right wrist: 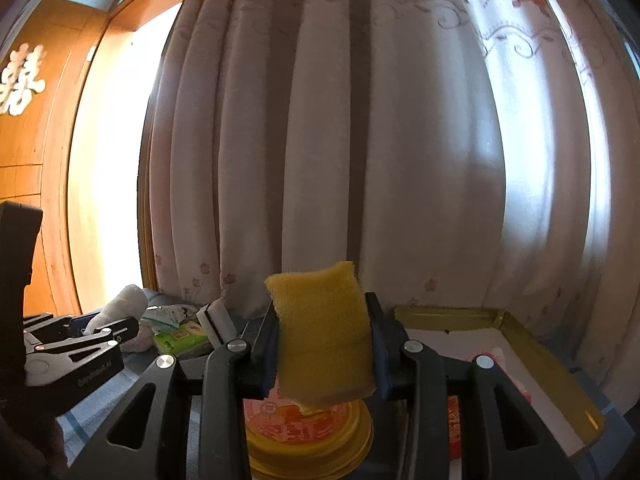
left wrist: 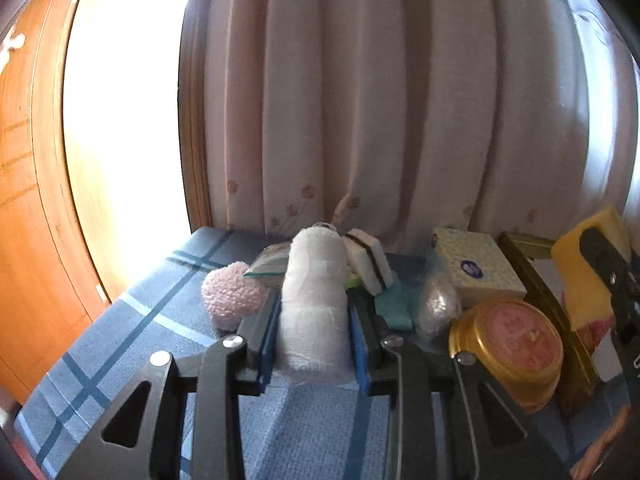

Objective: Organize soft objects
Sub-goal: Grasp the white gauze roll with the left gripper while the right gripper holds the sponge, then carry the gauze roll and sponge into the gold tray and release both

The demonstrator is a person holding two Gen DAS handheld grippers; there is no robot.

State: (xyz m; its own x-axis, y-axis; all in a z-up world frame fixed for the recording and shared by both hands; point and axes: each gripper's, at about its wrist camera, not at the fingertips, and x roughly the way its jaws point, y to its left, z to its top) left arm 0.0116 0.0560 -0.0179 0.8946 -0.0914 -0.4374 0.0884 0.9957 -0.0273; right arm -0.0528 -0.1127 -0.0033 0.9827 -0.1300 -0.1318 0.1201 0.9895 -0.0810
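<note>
My left gripper (left wrist: 314, 320) is shut on a white gauze roll (left wrist: 314, 296), held upright above the blue plaid cloth (left wrist: 120, 340). It also shows in the right wrist view (right wrist: 120, 305). My right gripper (right wrist: 324, 344) is shut on a yellow sponge (right wrist: 324, 332), held above a gold round tin (right wrist: 308, 436). In the left wrist view the sponge (left wrist: 580, 272) is at the far right. A pink fluffy ball (left wrist: 232, 294), a white sponge with a black stripe (left wrist: 370, 266) and a teal cloth (left wrist: 394, 308) lie behind the roll.
A gold-rimmed open box (right wrist: 540, 356) with a white floor is at the right. A tissue pack (left wrist: 476, 268), a clear plastic wad (left wrist: 438, 308) and a green packet (right wrist: 182, 338) lie on the cloth. A pale curtain (left wrist: 400, 100) hangs behind; a wooden door (left wrist: 24, 200) stands left.
</note>
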